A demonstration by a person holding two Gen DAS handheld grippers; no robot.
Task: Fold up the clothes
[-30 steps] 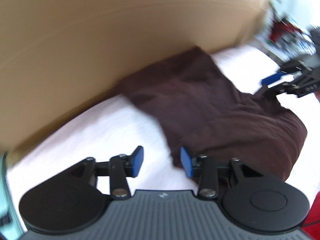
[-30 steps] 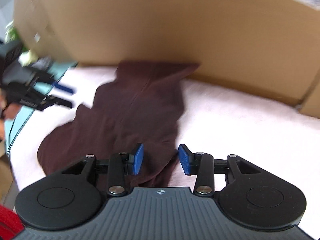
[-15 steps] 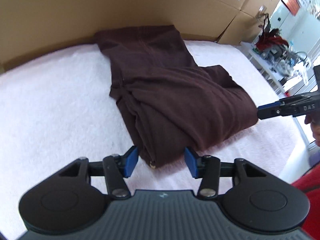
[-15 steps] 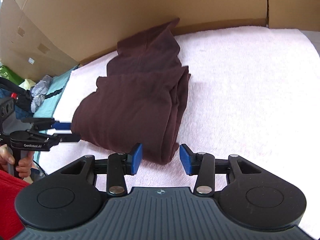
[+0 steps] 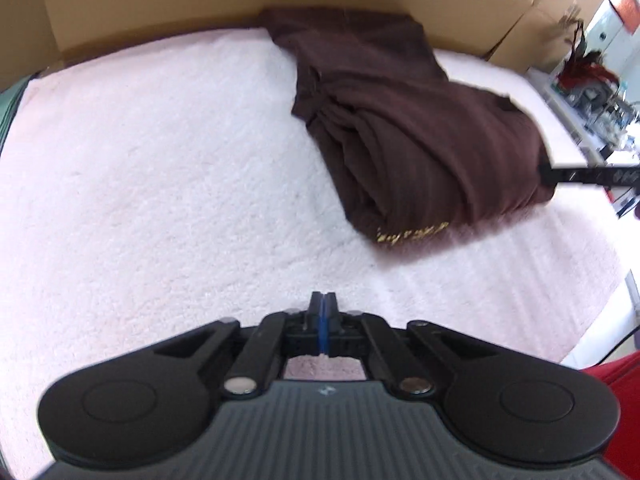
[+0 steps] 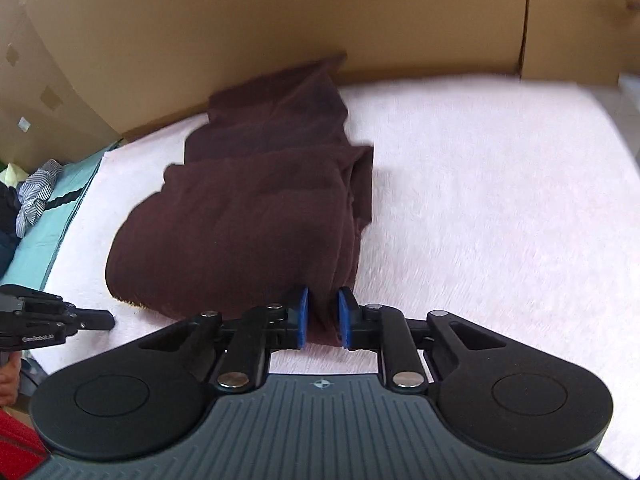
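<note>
Underfoot, so to speak, a pale pink fleece blanket (image 5: 168, 184) fills most of both views, with cardboard boxes (image 6: 248, 20) walling it along the top. A teal sheet (image 6: 44, 224) and striped cloth (image 6: 36, 196) sit at the left edge of the right wrist view; cluttered shelves blur at the upper right of the left one. The brown garment (image 6: 248, 216), folded, lies centre-left there, gold lettering (image 5: 412, 234) on its hem unreadable. The right gripper (image 6: 322, 316) has just been closing and now pinches the garment's near corner. The left gripper (image 5: 322, 324), just closed, has its pads together on nothing, clear of the cloth. White lettering on its side is too small to read.
</note>
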